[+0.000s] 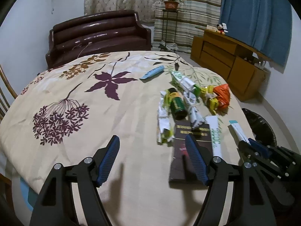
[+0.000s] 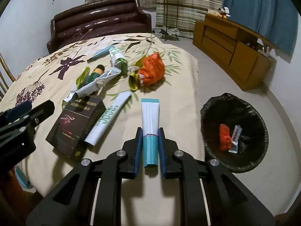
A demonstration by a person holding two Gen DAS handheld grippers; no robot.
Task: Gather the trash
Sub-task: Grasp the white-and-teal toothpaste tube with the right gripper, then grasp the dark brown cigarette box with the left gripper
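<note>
Right gripper (image 2: 150, 131) clamped on teal-capped tube (image 2: 150, 124), bin (image 2: 216, 101) just right, left gripper (image 1: 153, 145) wide open, empty

Your light is dim and comes from overhead, casting soft finger shadows on the bedspread (image 1: 131, 188) near its front edge. Glare streaks the glossy headboard (image 1: 97, 30). Fisheye bends the edges, corners go black, and the orange wrapper (image 2: 152, 69) blurs.

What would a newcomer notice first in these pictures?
The right gripper is shut on a teal-and-white tube over the table's near edge. Right of it, on the floor, stands a black-lined bin that already holds trash. Behind the tube lies an orange wrapper among other litter.
</note>
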